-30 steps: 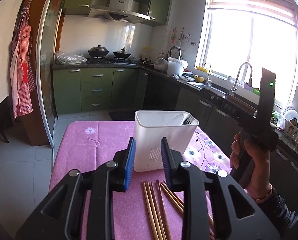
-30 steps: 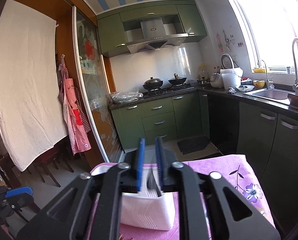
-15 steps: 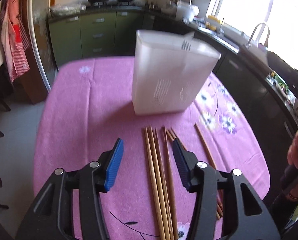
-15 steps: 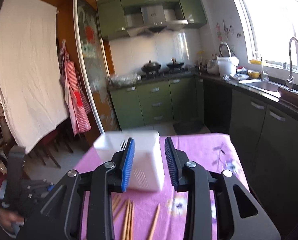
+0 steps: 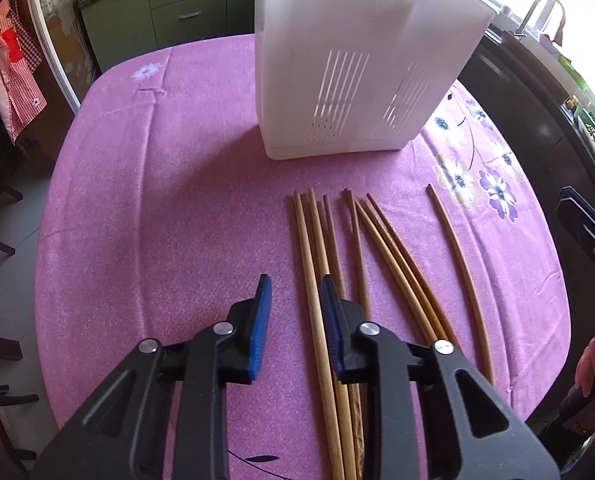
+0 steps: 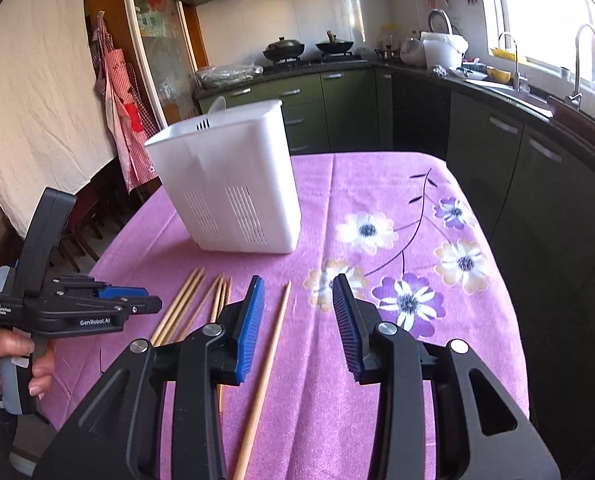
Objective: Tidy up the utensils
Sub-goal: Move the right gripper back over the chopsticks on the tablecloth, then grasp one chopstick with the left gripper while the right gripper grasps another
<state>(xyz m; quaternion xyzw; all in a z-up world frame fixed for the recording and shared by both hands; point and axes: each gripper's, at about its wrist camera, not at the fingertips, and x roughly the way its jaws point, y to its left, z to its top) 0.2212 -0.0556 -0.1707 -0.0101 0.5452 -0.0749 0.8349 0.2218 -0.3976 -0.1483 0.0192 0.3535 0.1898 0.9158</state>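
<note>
From my seat, the thing that matters: the long wooden chopsticks [image 5: 381, 248] lie side by side on the purple flowered tablecloth [image 5: 157, 184], long axes running from me toward the white slotted plastic utensil holder [image 5: 361, 60] standing just beyond their tips. My left gripper [image 5: 293, 300] is nearer the bunch. Its blue-padded jaws are closing, with the leftmost stick running between them, not pinched yet as far as I can tell. My right gripper [image 6: 297, 304] has jaws opening with only cloth between them; one stray chopstick [image 6: 263, 372] lies just left of its left pad. Readable text on the left unit: "GenRobot.AI" and "Data Acquisition System".
</note>
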